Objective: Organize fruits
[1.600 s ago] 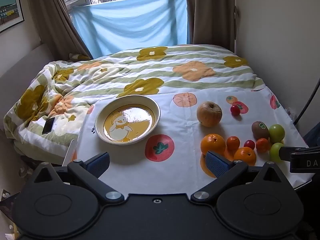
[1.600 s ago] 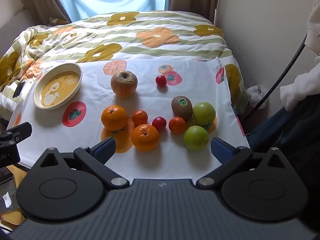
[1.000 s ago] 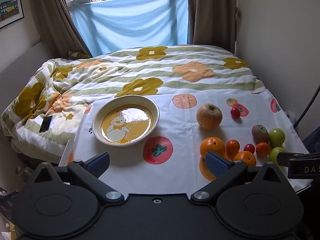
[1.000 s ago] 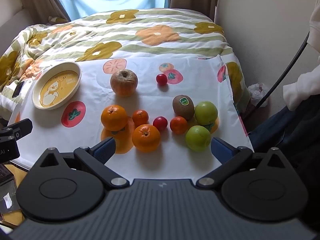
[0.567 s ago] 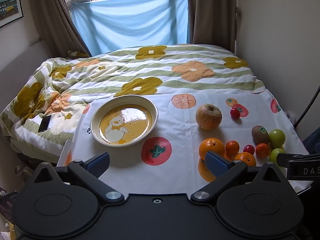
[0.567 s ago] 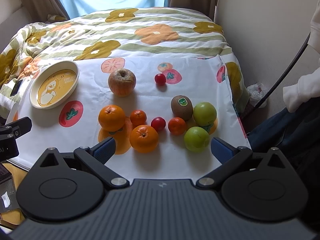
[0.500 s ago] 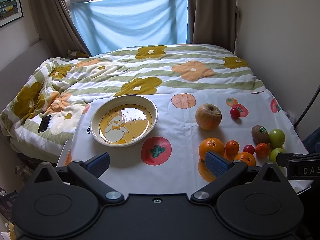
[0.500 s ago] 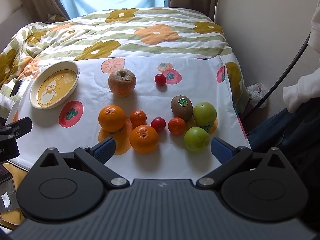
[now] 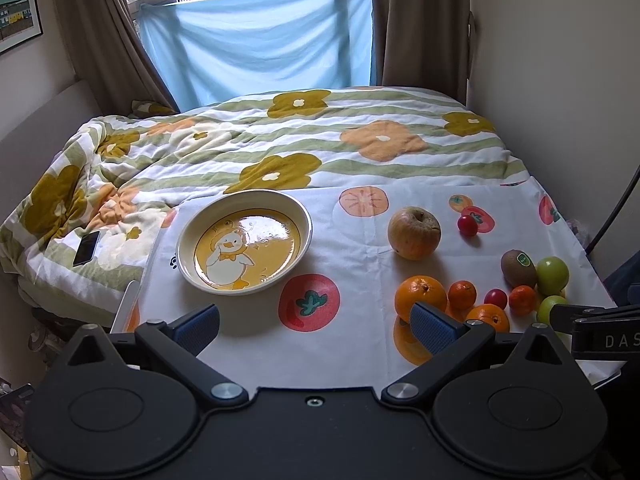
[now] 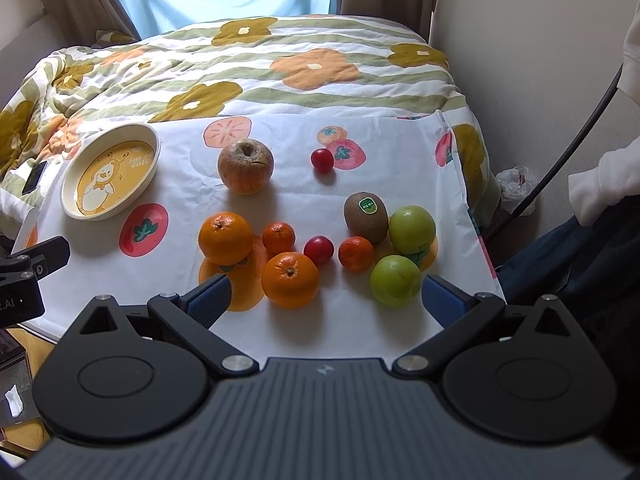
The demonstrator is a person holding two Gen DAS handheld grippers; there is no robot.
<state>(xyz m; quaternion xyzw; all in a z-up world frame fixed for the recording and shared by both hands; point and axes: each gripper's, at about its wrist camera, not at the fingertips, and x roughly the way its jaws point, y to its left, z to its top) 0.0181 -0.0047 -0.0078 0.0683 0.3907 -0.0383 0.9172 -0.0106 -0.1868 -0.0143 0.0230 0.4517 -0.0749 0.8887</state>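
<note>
Hovering above the near edge of the fruit-print cloth (image 10: 360,332), the right gripper (image 10: 324,300) has its fingers spread wide and grips nothing. One large orange (image 10: 290,279) sits just beyond the gap between its blue pads, nearer the left one, and a green apple (image 10: 395,280) lies just inside the right pad. Beyond them lie a second large orange (image 10: 225,238), two mandarins (image 10: 279,238), a cherry tomato (image 10: 318,249), a kiwi (image 10: 366,212) touching another green apple (image 10: 412,225), a russet apple (image 10: 245,166) and a far cherry tomato (image 10: 322,160).

The left gripper (image 9: 316,326) is likewise open and empty, held over a bare stretch of cloth. The duck plate (image 9: 244,242) lies ahead of its left finger, holding no fruit, while the fruit cluster sits by and beyond its right finger (image 9: 434,328). A phone (image 9: 86,248) rests on the flowered quilt (image 9: 360,140).
</note>
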